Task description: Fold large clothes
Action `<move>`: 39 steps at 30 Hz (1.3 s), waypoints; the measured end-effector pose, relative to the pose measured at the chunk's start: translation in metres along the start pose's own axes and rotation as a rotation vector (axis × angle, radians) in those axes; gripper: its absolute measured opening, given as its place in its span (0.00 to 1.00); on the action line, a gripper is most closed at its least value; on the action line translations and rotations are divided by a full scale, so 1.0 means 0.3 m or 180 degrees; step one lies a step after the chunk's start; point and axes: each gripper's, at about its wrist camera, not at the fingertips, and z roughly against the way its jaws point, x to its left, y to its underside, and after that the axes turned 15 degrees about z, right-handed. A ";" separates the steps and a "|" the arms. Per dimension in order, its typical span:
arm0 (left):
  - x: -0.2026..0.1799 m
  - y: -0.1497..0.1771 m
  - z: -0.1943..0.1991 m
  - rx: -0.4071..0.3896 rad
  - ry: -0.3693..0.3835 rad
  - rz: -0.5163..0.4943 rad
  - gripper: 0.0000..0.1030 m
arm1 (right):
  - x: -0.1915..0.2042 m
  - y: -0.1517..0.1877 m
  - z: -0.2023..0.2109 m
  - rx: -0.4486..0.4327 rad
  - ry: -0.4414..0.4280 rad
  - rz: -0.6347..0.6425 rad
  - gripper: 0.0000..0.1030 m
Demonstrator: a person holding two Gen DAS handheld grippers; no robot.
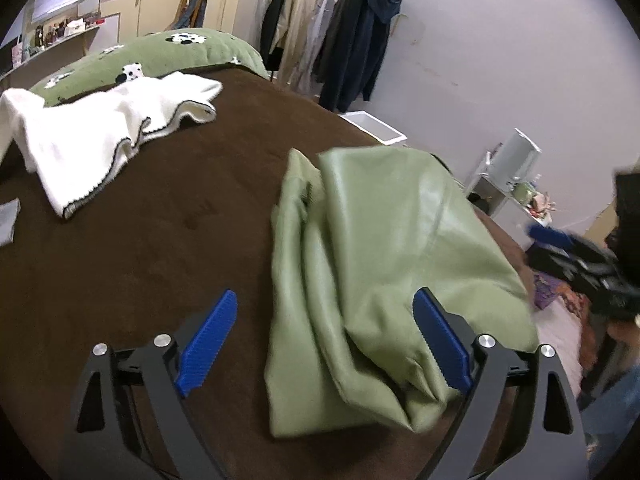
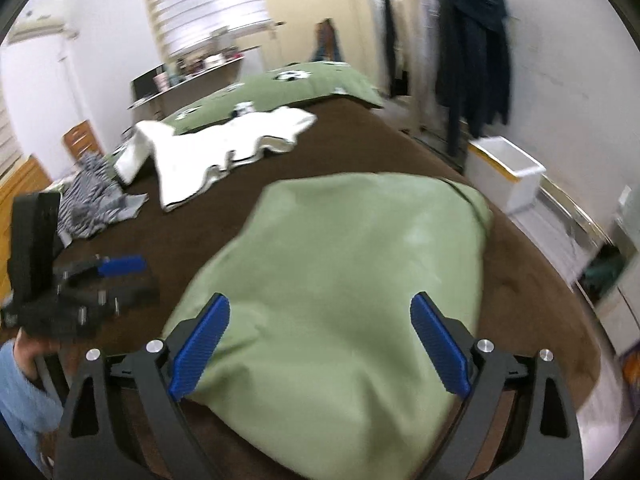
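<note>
So the pale green, smooth, leathery-looking garment (image 1: 384,264) is lying bunched up on the brown-covered bed (image 1: 168,248), nearer me than the white knit top with dark trim (image 1: 100,132). My guess is it sits close to the bed edge so both hands can reach it. My left fingers (image 1: 326,342) are spread wide, holding nothing, and so are my right fingers (image 2: 320,344), hovering over the garment. Everything's motion-blurred, and I can't make out sleeves or a collar in the folds.
</note>
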 end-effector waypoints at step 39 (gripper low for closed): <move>-0.011 0.216 -0.112 0.0486 0.0408 -0.0293 0.56 | 0.063 -0.321 -0.539 0.0441 -0.0095 0.0384 0.05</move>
